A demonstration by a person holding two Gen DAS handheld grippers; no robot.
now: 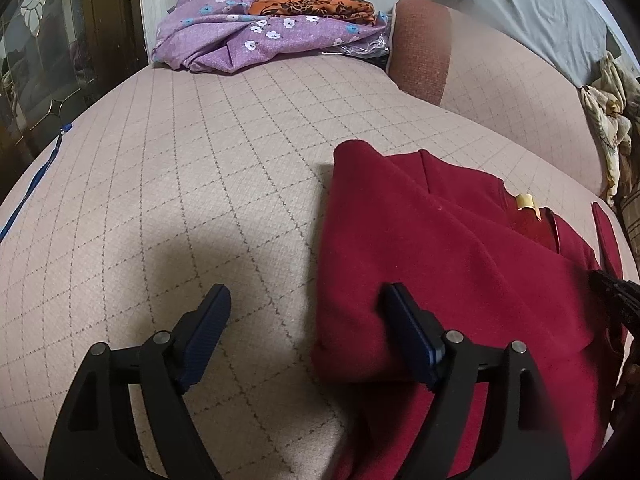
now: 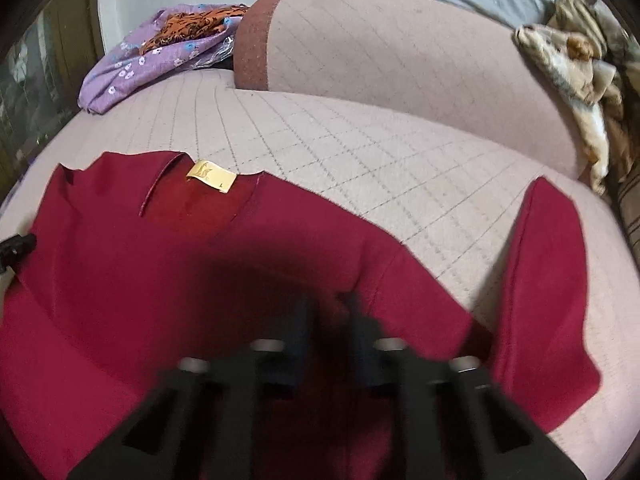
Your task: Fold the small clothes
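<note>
A dark red top (image 1: 440, 248) lies on the pink quilted couch seat (image 1: 180, 160), its left side folded over. A yellow neck label (image 2: 211, 175) shows at its collar. My left gripper (image 1: 308, 320) is open and empty, hovering at the top's left edge: one finger over the seat, the other over the red cloth. In the right wrist view the top (image 2: 140, 280) fills the foreground, one sleeve (image 2: 540, 280) spread to the right. My right gripper (image 2: 330, 320) is blurred, its fingers close together on a bunch of red cloth near the right shoulder.
A purple flowered cloth (image 1: 248, 36) with an orange patterned cloth (image 1: 312, 2) on it lies at the seat's far end. The couch backrest (image 2: 400, 48) rises behind. A beige patterned cloth (image 2: 580, 80) hangs at the right. A blue cord (image 1: 32, 184) lies at the left edge.
</note>
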